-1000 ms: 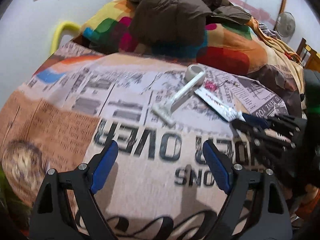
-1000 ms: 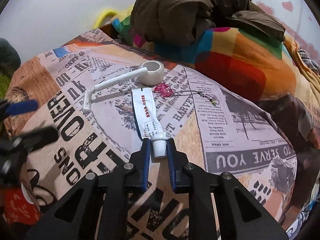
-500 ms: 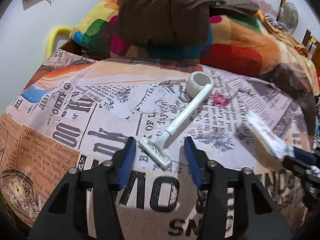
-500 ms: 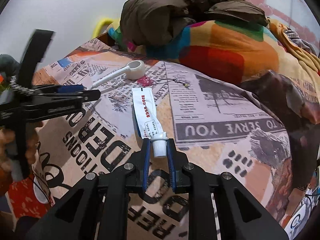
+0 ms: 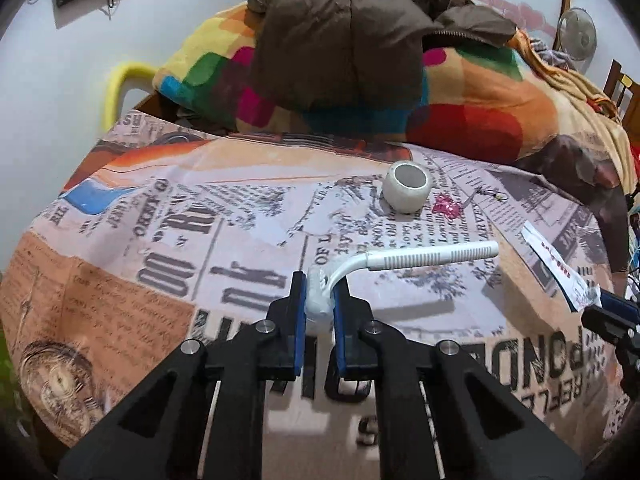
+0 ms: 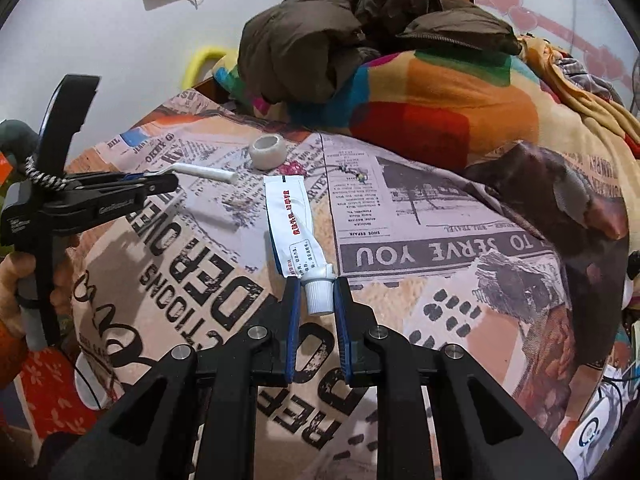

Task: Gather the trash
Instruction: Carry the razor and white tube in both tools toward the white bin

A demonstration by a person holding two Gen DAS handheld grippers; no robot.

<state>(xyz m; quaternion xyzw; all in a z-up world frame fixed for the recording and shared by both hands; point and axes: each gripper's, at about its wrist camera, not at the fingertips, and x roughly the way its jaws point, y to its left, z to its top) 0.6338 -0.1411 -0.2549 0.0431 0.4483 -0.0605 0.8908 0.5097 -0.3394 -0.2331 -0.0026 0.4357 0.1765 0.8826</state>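
Observation:
My left gripper [image 5: 320, 292] is shut on the head of a white disposable razor [image 5: 424, 258], lifted off the newspaper-print bedsheet [image 5: 200, 220]; the handle sticks out to the right. The razor also shows in the right wrist view [image 6: 208, 172], held by the left gripper [image 6: 160, 184]. My right gripper [image 6: 316, 292] is shut on the cap end of a white toothpaste tube [image 6: 290, 220], held above the sheet. The tube's far end shows at the right edge of the left wrist view [image 5: 556, 264]. A white tape roll [image 5: 408, 186] and a pink trinket [image 5: 446, 207] lie on the sheet.
A colourful blanket [image 5: 460, 120] with a brown jacket [image 5: 344, 40] on it is heaped at the back of the bed. A thin chain with a charm [image 6: 352, 174] lies beside the trinket. A fan [image 5: 576, 36] and a wooden chair [image 5: 624, 92] stand at far right.
My left gripper moved forward to the razor, shut on its head and lifted it; the handle swung round to the right. My right gripper kept hold of the tube and raised it.

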